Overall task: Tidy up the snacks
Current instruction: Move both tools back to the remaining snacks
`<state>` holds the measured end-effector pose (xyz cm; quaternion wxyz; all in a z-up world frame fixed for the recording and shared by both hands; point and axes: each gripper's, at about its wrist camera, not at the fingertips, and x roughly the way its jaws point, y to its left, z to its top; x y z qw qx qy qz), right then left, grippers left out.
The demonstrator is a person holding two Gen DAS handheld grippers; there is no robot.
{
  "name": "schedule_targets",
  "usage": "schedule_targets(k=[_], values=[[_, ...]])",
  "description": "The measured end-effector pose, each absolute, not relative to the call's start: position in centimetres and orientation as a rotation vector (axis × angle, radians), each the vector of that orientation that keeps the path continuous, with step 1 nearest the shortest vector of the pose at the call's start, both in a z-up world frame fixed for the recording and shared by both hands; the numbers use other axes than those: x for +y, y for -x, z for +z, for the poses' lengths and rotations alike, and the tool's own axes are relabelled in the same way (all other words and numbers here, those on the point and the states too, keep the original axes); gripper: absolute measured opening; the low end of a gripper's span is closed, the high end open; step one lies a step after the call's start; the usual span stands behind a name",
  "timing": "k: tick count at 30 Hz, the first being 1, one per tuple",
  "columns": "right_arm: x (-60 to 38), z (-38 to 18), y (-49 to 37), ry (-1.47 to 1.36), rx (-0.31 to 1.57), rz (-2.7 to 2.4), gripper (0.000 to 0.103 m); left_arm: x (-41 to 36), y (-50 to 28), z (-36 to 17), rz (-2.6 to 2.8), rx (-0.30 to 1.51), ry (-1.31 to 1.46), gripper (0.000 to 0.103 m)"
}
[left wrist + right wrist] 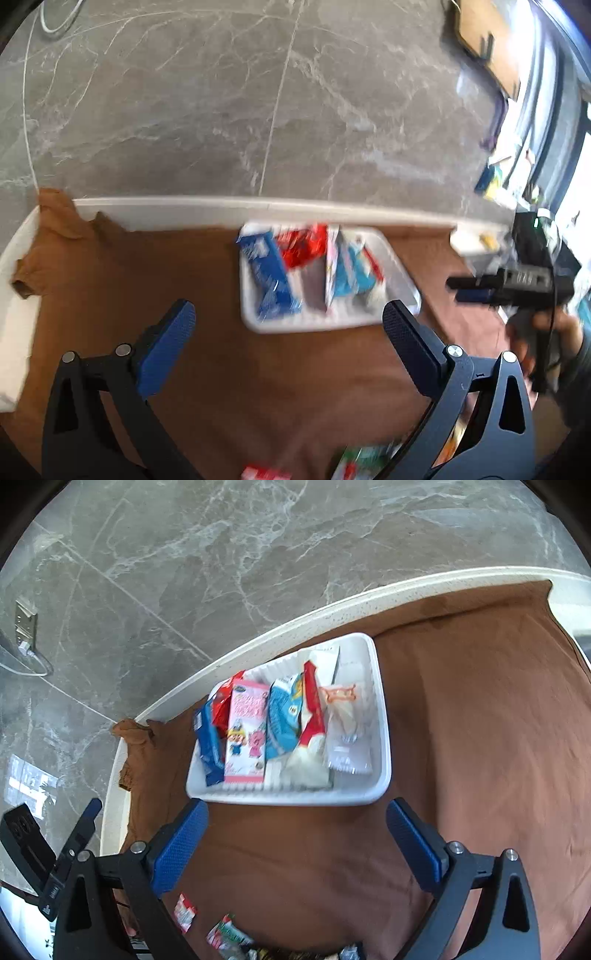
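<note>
Fingers: left gripper [288, 321] and right gripper [297, 823] both spread wide, nothing between | Snacks: packed upright in white tray [380, 716] mid-frame; loose packets [227, 932] at bottom edge | Risk: leaning packets may topple if tray is bumped; brown cloth [480, 738] could drag | Writing: blurred, unreadable

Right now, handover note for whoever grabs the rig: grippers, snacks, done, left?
Left gripper: open, empty.
Right gripper: open, empty, just short of the white tray.
Tray sits on the brown cloth near the table edge, holding a row of packets, including the blue packet and the pink carton.
Left: loose snacks on the cloth near the grippers.
</note>
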<state>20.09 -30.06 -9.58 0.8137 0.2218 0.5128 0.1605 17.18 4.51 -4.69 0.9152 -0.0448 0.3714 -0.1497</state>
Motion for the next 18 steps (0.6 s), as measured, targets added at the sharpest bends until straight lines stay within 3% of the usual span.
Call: schedule_targets(k=[10,18], values=[[-30.5,-9.5,-11.8,-0.528,1.139,0.307,0.085,5.5,-10.4,-6.7,-0.47,0.887,0.073,0.103],[-32.5,-11.3,-2.7,-0.645,1.237,0.233,0.077,-2.4,-6.7,-7.3,-0.867,0.865,-0.195,0.102]])
